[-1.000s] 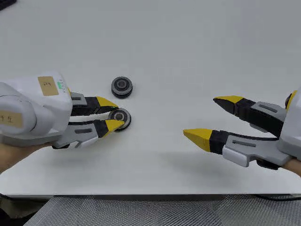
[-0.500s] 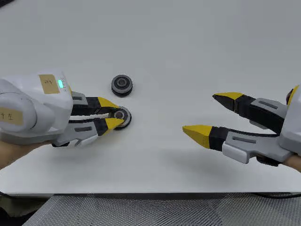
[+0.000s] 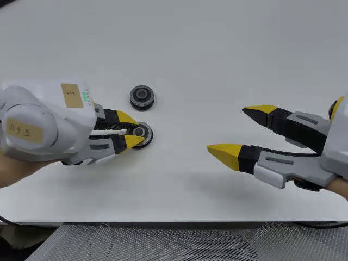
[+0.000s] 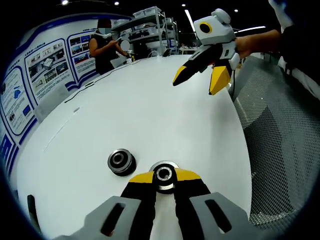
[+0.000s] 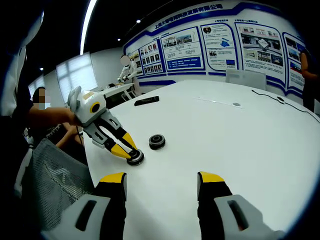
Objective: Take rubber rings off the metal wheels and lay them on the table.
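Here I am pinching the nearer small metal wheel with its black rubber ring [image 3: 142,132] between the yellow tips of my left gripper [image 3: 132,130], jaws closed on its rim so that it is sitting flat and pinned on the white table [image 3: 217,54]. I am holding my right gripper [image 3: 229,129] wide open, well apart to the right and aiming at that wheel, probably to peel the ring while the left is bracing it. The second ringed wheel [image 3: 142,97] is lying just beyond, untouched.

My left hand-held gripper [image 3: 135,129] hides part of the near wheel [image 3: 145,134]. My right hand-held gripper [image 3: 227,129] is cut off at the head view's edge.
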Available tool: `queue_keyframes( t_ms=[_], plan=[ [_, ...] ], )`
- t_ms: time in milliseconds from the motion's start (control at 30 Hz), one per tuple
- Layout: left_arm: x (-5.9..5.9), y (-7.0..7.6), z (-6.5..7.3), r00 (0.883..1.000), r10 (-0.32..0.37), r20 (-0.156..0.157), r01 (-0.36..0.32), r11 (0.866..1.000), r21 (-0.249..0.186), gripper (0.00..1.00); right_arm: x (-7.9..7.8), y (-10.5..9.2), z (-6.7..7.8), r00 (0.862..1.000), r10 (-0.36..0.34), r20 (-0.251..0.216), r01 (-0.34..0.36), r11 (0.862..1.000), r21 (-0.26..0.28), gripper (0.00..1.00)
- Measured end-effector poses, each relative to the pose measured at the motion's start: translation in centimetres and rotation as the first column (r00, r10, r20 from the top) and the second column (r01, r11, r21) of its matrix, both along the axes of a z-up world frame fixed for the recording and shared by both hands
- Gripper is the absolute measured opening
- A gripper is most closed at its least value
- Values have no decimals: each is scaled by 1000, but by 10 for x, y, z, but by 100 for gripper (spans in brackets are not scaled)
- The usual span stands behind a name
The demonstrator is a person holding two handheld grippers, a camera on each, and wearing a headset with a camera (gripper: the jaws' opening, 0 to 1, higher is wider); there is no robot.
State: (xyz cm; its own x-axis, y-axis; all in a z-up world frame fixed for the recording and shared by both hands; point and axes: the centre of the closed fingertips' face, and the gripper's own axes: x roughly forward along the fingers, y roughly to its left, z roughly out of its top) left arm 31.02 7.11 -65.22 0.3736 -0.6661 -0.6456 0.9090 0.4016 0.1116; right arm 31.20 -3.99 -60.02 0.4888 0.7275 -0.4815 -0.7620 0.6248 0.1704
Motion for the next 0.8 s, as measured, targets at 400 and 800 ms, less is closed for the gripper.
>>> queue_keyframes(
  t_ms=[400, 800],
  plan=[
    [2, 3, -2, 1000, -4, -15, 4, 1000, 4, 13, 0, 31, 7, 990, -38, -138, 66, 978, 200, 54],
    [1, 2, -1, 1000, -12, -11, 12, 1000, -13, 13, 8, 57, -3, 968, -74, -239, 144, 946, 290, 52]
  ],
)
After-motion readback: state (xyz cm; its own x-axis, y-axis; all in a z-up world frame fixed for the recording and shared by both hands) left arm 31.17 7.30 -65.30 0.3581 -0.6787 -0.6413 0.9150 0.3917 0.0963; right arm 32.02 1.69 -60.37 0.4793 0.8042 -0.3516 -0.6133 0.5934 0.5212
